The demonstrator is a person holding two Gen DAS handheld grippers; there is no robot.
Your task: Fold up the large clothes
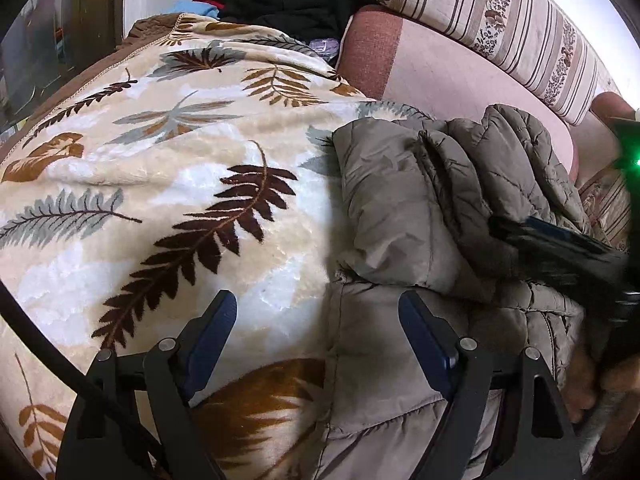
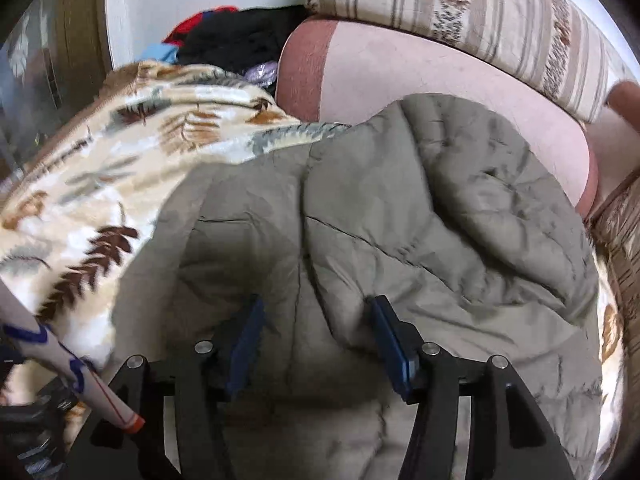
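Observation:
A grey-olive quilted puffer jacket (image 1: 424,208) lies bunched on a fern-print blanket (image 1: 168,184) on a bed. My left gripper (image 1: 316,312) is open and empty, its jaws spread over the jacket's left edge where it meets the blanket. My right gripper (image 2: 316,320) is open, with jacket fabric (image 2: 360,208) bulging between its blue pads; whether it touches the fabric is unclear. The right gripper also shows in the left wrist view (image 1: 560,248) as a blurred black shape lying over the jacket's right side.
A pink bolster (image 1: 440,68) and a striped cushion (image 1: 500,20) lie behind the jacket. A pile of black, red and blue clothes (image 1: 280,0) sits at the far corner by the wall. A person's sleeve (image 2: 72,364) shows at lower left.

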